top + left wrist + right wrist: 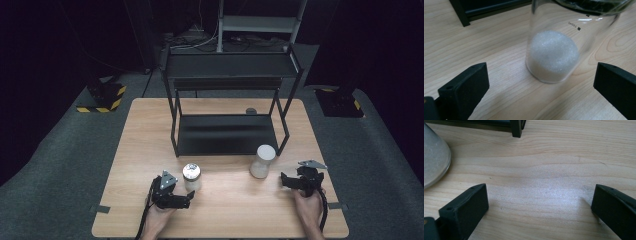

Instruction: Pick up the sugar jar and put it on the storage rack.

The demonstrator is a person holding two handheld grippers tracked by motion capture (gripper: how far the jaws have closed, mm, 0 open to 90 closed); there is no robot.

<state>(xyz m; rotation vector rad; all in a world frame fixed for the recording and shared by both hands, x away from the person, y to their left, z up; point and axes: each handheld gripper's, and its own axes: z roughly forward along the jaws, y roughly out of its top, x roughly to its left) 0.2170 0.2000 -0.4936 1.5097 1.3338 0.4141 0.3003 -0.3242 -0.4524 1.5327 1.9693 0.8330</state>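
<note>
From the high view, the work looks only at its beginning. The left gripper [188, 199] sits just beside a small glass beaker [191, 176] on the worktop [225, 210], not yet holding it. The right gripper [283, 181] rests near a taller white jar [262, 161], apart from it. The black shelf rack [227, 132] behind them carries nothing that I can see.

In the left gripper view, the fingers [464, 87] stand wide open, and the beaker [554, 50] is between and a little ahead of them. It is clear glass with a printed scale mark, upright, with white grains at the bottom.

In the right gripper view, the fingers [464, 207] are also spread open over bare wood; the jar [434, 160] is at the left edge.
</note>
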